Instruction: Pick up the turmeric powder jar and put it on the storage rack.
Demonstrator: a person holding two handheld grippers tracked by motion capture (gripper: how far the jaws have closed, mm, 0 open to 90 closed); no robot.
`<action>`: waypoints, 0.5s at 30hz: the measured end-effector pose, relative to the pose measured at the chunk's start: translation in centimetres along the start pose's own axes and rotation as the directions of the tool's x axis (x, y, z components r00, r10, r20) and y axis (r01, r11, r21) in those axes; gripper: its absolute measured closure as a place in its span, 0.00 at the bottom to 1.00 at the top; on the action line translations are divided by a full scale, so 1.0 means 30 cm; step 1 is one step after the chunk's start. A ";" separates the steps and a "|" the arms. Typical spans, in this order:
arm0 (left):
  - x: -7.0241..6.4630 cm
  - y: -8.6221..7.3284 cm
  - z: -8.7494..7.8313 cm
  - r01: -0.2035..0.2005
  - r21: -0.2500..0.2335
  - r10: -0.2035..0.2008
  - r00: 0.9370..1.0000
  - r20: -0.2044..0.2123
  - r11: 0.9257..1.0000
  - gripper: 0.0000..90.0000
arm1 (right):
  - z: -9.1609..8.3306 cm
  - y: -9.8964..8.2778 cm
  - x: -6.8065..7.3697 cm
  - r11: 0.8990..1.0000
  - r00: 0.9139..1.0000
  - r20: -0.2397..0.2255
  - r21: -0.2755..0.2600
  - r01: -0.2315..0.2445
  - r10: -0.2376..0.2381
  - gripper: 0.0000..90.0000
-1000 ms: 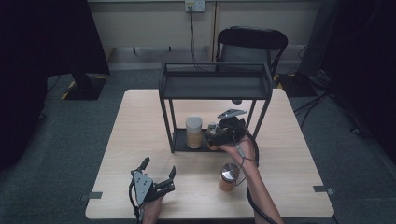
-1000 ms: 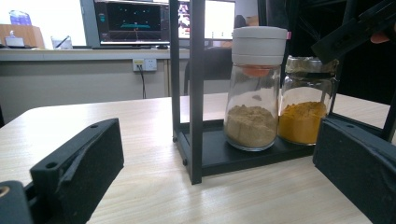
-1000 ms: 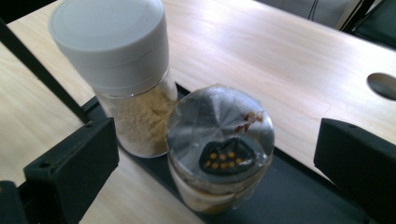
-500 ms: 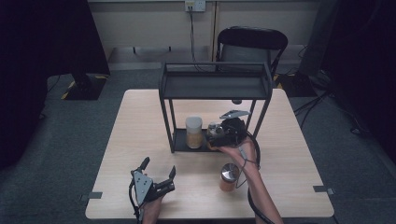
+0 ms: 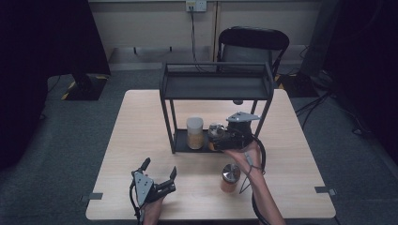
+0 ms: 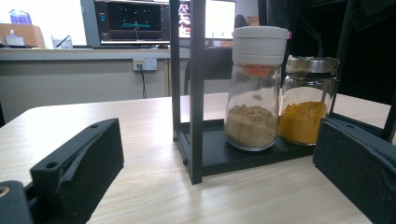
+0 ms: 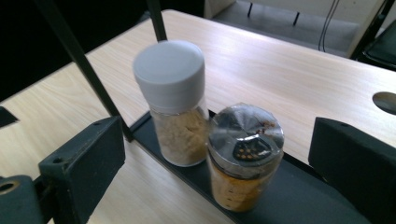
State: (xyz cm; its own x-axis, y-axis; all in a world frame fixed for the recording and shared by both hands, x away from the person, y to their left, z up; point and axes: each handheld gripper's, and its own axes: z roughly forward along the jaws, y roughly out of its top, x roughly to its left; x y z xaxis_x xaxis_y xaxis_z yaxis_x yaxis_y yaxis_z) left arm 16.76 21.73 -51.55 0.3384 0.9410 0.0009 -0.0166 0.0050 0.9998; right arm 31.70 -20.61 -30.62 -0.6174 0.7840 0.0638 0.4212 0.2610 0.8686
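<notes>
Two spice jars stand side by side on the bottom shelf (image 5: 180, 140) of a black metal rack (image 5: 217, 84) on the wooden counter (image 5: 141, 122). White-capped jar (image 7: 175, 100) holds tan powder; metal-lidded jar (image 7: 243, 154) with orange powder sits just beside it, about touching — both upright. Right gripper (image 5: 224, 137) is at the shelf front, its fingers (image 7: 81, 163) spread wide either side of the metal-lidded jar, pads clear of the glass, nothing pinched; the jaws have just been closing a little with that jar between them. From the left gripper view the same pair shows behind a rack post, white-capped jar (image 6: 256, 88) on the left, metal-lidded jar (image 6: 308, 105) to its right.

Third jar (image 5: 230, 177) with a metal lid and orange contents stands alone on the counter near the front edge, beside the person's right forearm.

Left gripper (image 5: 159, 176) rests low at the front left of the counter, well apart from the rack — fingers (image 6: 79, 163) spread, empty.

Black chair (image 5: 253, 44) stands behind the counter.
</notes>
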 end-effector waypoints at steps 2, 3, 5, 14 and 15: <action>0.000 0.000 0.000 0.000 0.000 0.000 1.000 0.000 1.000 0.01 | -0.011 -0.003 0.005 1.000 1.000 -0.002 -0.007 0.005 -0.005 0.03; 0.000 0.000 0.000 0.001 0.000 -0.001 1.000 0.000 1.000 0.01 | -0.016 -0.005 0.006 1.000 1.000 -0.007 -0.011 0.004 -0.004 0.03; 0.000 0.000 0.000 0.001 0.001 -0.001 1.000 0.000 1.000 0.01 | -0.027 -0.011 0.011 1.000 1.000 -0.008 -0.020 0.003 -0.003 0.03; 0.000 0.000 0.000 0.001 0.000 -0.001 1.000 0.000 1.000 0.01 | -0.068 -0.080 0.018 0.991 0.999 -0.014 -0.126 -0.033 0.032 0.02; 0.000 0.000 0.000 0.001 0.000 -0.001 1.000 0.000 1.000 0.01 | -0.073 -0.087 0.017 0.990 0.999 -0.014 -0.134 -0.036 0.035 0.02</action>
State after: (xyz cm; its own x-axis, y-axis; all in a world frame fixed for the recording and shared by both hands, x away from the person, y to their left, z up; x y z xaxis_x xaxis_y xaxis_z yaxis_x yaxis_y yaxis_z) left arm 16.76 21.74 -51.55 0.3385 0.9410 0.0003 -0.0163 0.0055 0.9999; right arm 28.84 -22.12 -31.78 -0.6117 0.7846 0.1006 0.3502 0.1545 0.9238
